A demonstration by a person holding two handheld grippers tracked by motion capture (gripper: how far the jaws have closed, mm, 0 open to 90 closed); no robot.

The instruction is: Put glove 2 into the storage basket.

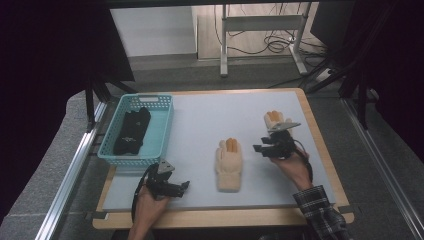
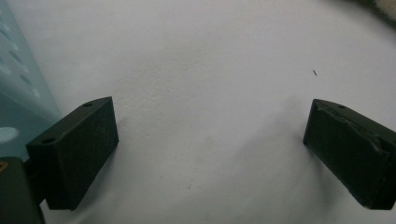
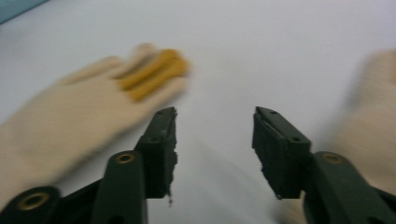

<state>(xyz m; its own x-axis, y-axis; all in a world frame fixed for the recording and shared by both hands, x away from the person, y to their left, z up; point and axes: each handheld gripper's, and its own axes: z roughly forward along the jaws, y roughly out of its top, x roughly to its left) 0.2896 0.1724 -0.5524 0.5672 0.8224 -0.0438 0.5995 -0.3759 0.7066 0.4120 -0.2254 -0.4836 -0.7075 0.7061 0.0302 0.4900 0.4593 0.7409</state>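
My left gripper [image 1: 184, 185] rests near the table's front edge, jaws wide and empty; my right gripper [image 3: 215, 140] is half open, holding nothing, between the near glove [image 1: 229, 162] and the far glove [image 1: 273, 119]. I'd judge the step best done by squaring over one cuff before closing; the blue basket [image 1: 161, 131] waits far left.

Right gripper view is motion-blurred: both cream gloves smeared, near one [image 3: 84, 102] soft-edged, far one [image 3: 373, 121] cut by right edge. High view: far glove [image 1: 272, 119] half hidden behind right gripper [image 1: 261, 148]. Black item in basket [image 1: 131, 131] unidentifiable.
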